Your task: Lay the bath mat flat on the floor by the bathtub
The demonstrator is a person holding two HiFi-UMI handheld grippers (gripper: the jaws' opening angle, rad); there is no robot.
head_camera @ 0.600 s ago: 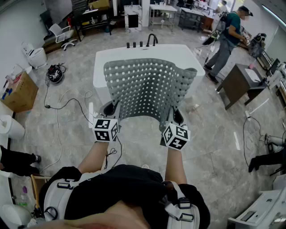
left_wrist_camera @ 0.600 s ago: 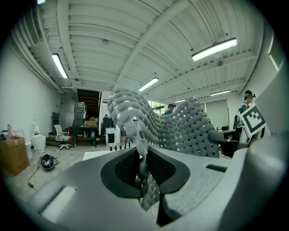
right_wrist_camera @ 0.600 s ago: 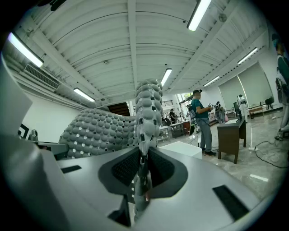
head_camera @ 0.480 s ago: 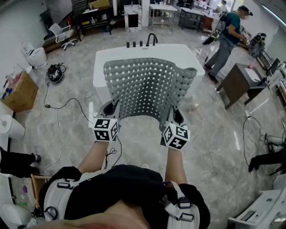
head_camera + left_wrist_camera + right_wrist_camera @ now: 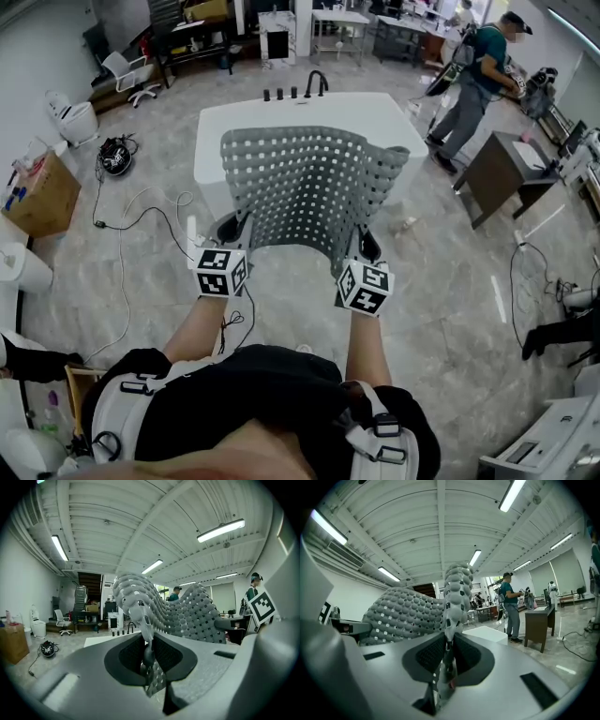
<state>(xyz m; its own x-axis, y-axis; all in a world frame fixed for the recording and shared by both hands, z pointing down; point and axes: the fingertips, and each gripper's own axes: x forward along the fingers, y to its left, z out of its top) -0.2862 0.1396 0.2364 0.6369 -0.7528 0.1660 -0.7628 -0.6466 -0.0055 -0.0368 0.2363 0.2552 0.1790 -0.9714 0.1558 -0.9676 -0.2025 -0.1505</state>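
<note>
A grey bath mat (image 5: 305,187) with a grid of square holes hangs spread in the air between my two grippers, in front of the white bathtub (image 5: 300,117). The left gripper (image 5: 236,228) is shut on the mat's near left corner, and the right gripper (image 5: 364,246) is shut on its near right corner. In the left gripper view the mat (image 5: 187,613) rises from between the pressed pads (image 5: 132,654) and billows to the right. The right gripper view shows the mat's edge (image 5: 457,595) standing up from the shut jaws, the sheet curving left.
Marble floor (image 5: 281,291) lies between me and the tub. A black cable (image 5: 122,225) trails at left near a cardboard box (image 5: 42,192) and a toilet (image 5: 75,117). A person (image 5: 478,80) stands at back right by a dark desk (image 5: 502,173).
The mat's far edge has dropped and drawn in slightly, the right top corner less flared. The right gripper has shifted a little left and up in the picture.
</note>
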